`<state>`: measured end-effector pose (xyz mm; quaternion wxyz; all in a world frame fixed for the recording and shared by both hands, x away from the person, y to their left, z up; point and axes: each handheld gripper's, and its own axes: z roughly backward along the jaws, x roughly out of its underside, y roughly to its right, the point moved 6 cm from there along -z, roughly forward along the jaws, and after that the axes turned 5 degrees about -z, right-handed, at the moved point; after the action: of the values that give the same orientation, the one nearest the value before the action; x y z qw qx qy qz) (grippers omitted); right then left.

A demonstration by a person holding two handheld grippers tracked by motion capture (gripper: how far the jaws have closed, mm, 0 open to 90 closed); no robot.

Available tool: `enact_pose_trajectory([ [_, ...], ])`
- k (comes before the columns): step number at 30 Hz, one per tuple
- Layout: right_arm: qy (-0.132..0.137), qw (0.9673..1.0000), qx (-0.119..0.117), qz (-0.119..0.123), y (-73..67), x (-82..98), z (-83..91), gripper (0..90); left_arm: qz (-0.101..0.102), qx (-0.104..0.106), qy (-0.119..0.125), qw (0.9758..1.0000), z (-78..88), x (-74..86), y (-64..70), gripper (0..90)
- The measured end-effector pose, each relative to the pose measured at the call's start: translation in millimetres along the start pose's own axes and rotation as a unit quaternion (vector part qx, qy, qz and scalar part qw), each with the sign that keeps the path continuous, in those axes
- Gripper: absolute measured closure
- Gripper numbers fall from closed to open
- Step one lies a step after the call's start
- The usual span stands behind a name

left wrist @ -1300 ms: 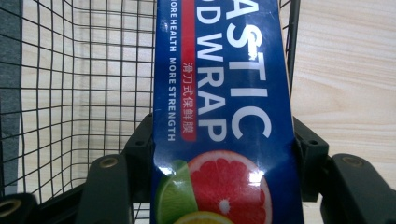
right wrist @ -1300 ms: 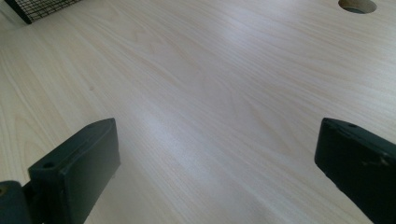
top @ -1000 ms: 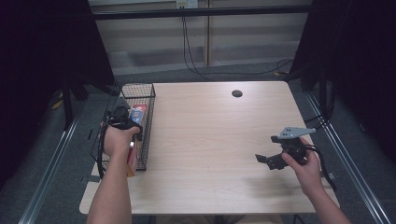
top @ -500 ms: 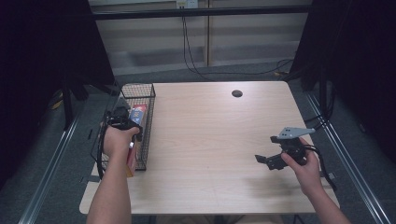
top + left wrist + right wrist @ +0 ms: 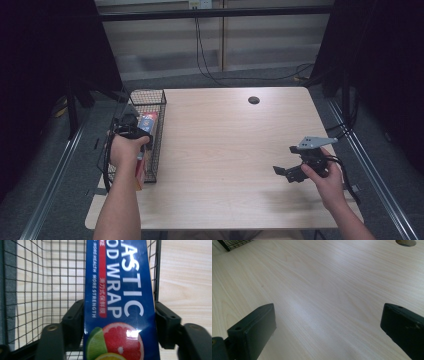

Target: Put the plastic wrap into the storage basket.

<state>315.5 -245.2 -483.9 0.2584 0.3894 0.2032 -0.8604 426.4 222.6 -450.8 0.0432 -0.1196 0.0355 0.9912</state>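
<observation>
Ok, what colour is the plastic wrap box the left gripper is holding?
The plastic wrap box is dark blue with white lettering, a red strip and citrus pictures; the left gripper view shows it best.

Left forearm (image 5: 117, 207): comes in from the near edge at the left and reaches straight toward the far side.
Left hand (image 5: 125, 149): wrapped around the gripper's body, knuckles up.
Left gripper (image 5: 120, 317): at the table's left edge, pointing far; both jaws pressed flat against the sides of a blue box between them.
Right forearm (image 5: 350, 220): enters at the near right corner, angled inward.
Right hand (image 5: 325, 182): grips from behind.
Right gripper (image 5: 295, 170): near right, pointing left; jaws spread wide, nothing between.
</observation>
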Motion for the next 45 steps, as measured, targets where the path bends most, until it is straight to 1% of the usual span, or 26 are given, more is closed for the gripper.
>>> enact_pose_trajectory([
  [2,0.0,1.0,-0.001,0.0,-0.2,0.0,0.1,0.0,-0.002,0.005,0.002,1.0,2.0,-0.6,-1.0,30.8],
  [3,0.0,1.0,0.0,0.0,-0.2,0.0,0.1,0.0,0.007,0.002,0.008,0.9999,5.7,-1.3,-1.8,29.7],
  [4,0.001,1.0,-0.001,0.0,-0.2,0.0,0.1,0.0,0.003,0.0,0.012,0.9999,8.3,-2.0,-3.9,28.4],
  [6,0.001,1.0,-0.001,0.0,-0.7,0.1,0.2,0.0,0.01,0.004,0.019,0.9998,12.7,-2.9,-3.4,26.8],
  [7,0.0,1.0,0.0,0.0,-1.0,0.3,0.2,0.0,0.005,0.004,0.02,0.9998,14.7,-3.4,-4.3,26.1],
  [8,-0.001,1.0,0.0,0.001,-1.1,0.7,0.2,0.0,0.009,0.006,0.024,0.9997,16.3,-3.8,-3.3,26.0],
  [11,-0.001,1.0,0.0,0.0,-1.8,0.9,0.9,0.0,-0.005,0.008,0.03,0.9995,21.2,-5.5,-4.0,24.6],
  [12,0.0,1.0,0.001,0.001,-1.5,0.9,1.3,0.0,0.002,0.014,0.032,0.9994,21.9,-5.9,-1.7,23.6],
  [14,0.001,1.0,0.004,0.0,-1.4,0.9,1.9,0.0,-0.006,0.013,0.037,0.9992,24.3,-7.2,-1.7,22.4],
  [16,0.001,1.0,0.003,-0.002,-1.6,0.9,2.3,0.0,-0.005,0.014,0.041,0.9991,26.1,-7.8,-1.2,21.9],
  [17,0.001,1.0,0.003,-0.002,-1.7,0.8,2.3,0.0,0.002,0.021,0.05,0.9985,28.3,-9.2,2.5,21.2],
  [19,0.001,1.0,0.004,0.0,-1.5,0.9,1.6,0.0,-0.013,0.022,0.056,0.9981,33.1,-11.1,4.8,20.4],
  [21,0.0,1.0,0.002,0.001,-1.6,1.0,1.3,0.0,-0.009,0.025,0.06,0.9978,35.3,-12.1,7.7,20.0],
  [22,-0.001,1.0,0.001,0.0,-2.1,1.1,0.8,0.0,-0.013,0.025,0.062,0.9977,37.4,-13.0,9.3,19.7],
  [23,-0.001,1.0,0.001,0.0,-2.0,1.0,0.5,0.0,-0.025,0.02,0.062,0.9976,41.4,-14.6,11.6,19.6],
  [24,-0.001,1.0,0.002,0.002,-1.9,1.0,0.4,0.0,-0.019,0.032,0.066,0.9972,43.1,-15.5,15.3,19.2],
  [25,-0.002,1.0,0.001,0.001,-2.1,1.0,0.4,0.0,-0.019,0.036,0.071,0.9967,44.9,-16.5,17.8,18.7],
  [27,-0.002,1.0,0.002,0.002,-2.0,1.0,0.7,0.0,-0.033,0.036,0.073,0.9962,47.2,-17.5,20.8,18.3],
  [28,-0.002,1.0,0.0,0.004,-2.3,0.7,0.5,0.0,-0.033,0.036,0.073,0.9962,47.2,-17.5,20.8,17.8],
  [29,-0.002,1.0,0.0,0.004,-2.7,0.4,0.4,0.0,-0.038,0.043,0.078,0.9953,49.5,-18.5,26.5,17.5],
  [35,-0.003,0.9999,-0.001,0.01,-4.7,0.2,-1.2,0.0,-0.051,0.055,0.087,0.9934,54.1,-20.4,37.0,16.0],
  [36,-0.004,0.9999,0.0,0.01,-4.6,0.2,-1.2,0.0,-0.059,0.058,0.091,0.9924,55.6,-20.8,42.0,15.8],
  [37,-0.004,0.9999,0.0,0.01,-4.6,0.2,-1.2,0.0,-0.063,0.058,0.09,0.9922,55.9,-20.9,44.1,15.7],
  [39,-0.005,0.9999,0.002,0.011,-4.2,0.1,-1.4,0.0,-0.07,0.06,0.088,0.9918,55.6,-21.0,48.7,15.3],
  [40,-0.005,0.9999,0.002,0.01,-4.4,0.2,-1.5,0.0,-0.069,0.064,0.09,0.9915,55.9,-21.4,51.2,15.0],
  [45,-0.005,0.9999,0.001,0.011,-4.4,0.4,-1.4,0.0,-0.085,0.073,0.098,0.9889,57.9,-22.4,62.8,14.3],
])
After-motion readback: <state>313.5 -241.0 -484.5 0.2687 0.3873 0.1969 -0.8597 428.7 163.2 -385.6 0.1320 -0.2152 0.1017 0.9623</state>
